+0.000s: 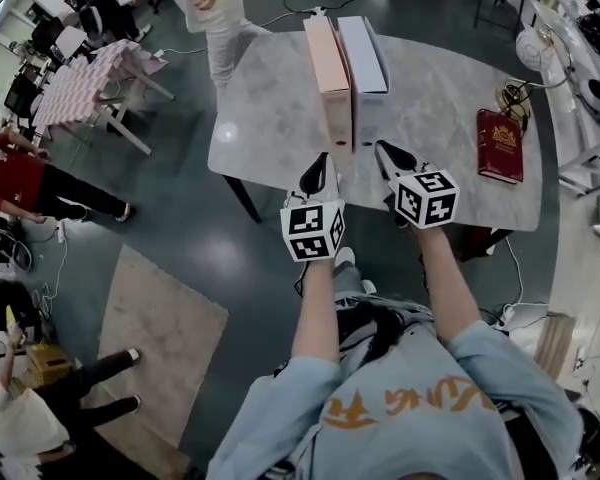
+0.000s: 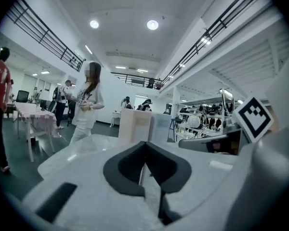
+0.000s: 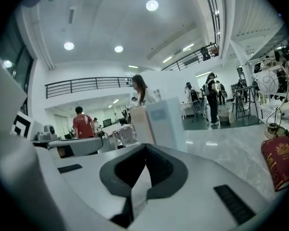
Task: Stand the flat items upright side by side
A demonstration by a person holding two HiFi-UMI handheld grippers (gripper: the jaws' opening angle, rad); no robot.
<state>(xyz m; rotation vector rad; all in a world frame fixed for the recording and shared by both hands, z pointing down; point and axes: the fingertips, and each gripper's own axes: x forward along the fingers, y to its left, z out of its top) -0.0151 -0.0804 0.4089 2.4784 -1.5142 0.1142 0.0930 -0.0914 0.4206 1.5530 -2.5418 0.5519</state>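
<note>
Standing upright just beside each other at the head view's upper centre, the pale pink cardboard box file [image 1: 327, 73] and pale blue box file [image 1: 363, 58] rest on the grey marbled table [image 1: 270, 128]; a dark red book [image 1: 499, 144] lies flat at right. In the left gripper view, the left gripper [image 2: 145, 144] is clenched on nothing (both files straight ahead). In the right gripper view, the right gripper [image 3: 144, 146] is likewise clenched and empty.

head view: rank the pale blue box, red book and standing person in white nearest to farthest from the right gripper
1. pale blue box, upright just ahead of the right gripper.
2. red book, flat near the table's right edge.
3. standing person in white, beyond the table's far left corner.
</note>
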